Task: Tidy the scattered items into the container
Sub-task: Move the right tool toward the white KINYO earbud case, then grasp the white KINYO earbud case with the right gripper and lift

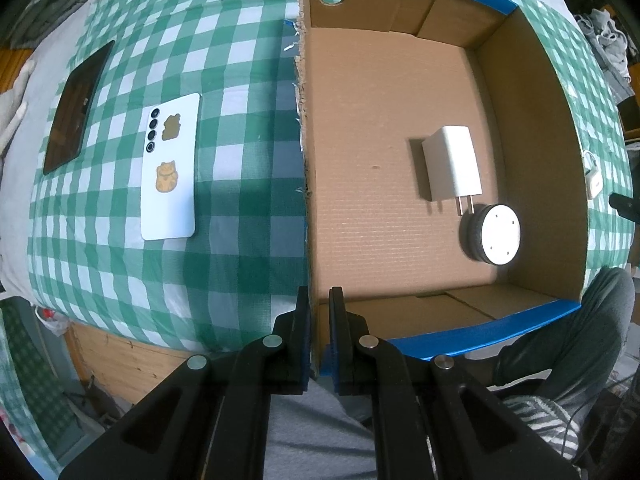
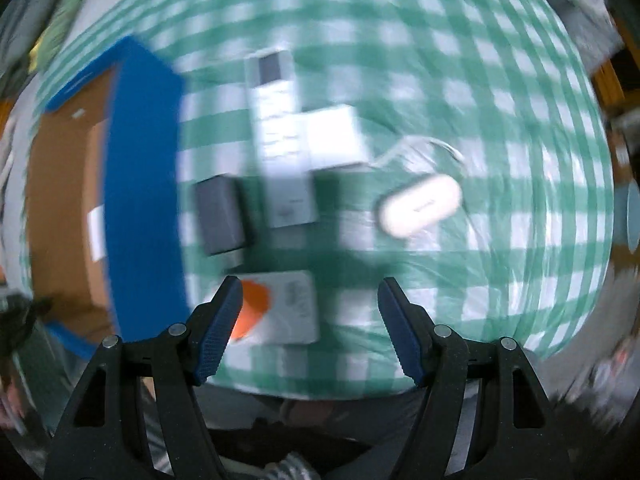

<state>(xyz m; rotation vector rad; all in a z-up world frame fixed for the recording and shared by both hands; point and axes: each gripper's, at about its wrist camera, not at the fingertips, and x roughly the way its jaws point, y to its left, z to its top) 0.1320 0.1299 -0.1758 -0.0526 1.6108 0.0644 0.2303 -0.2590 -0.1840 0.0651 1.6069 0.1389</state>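
Note:
The open cardboard box (image 1: 384, 184) with blue-taped rims holds a white charger plug (image 1: 450, 162) and a round black-and-white puck (image 1: 494, 234). My left gripper (image 1: 319, 300) is shut on the box's torn left wall (image 1: 306, 208) near its front corner. A white phone (image 1: 171, 168) with cat stickers lies left of the box. My right gripper (image 2: 310, 286) is open and empty above the cloth. The right wrist view is blurred: a white remote (image 2: 280, 132), a dark block (image 2: 222, 214), a white oval case (image 2: 420, 204) and a card with an orange spot (image 2: 280, 308) lie there.
A dark tablet (image 1: 78, 106) lies at the far left of the green checked cloth (image 1: 240, 128). The box's blue side (image 2: 144, 184) stands left of the right gripper. A white box (image 2: 334, 136) lies beside the remote. My legs are at the table's front edge.

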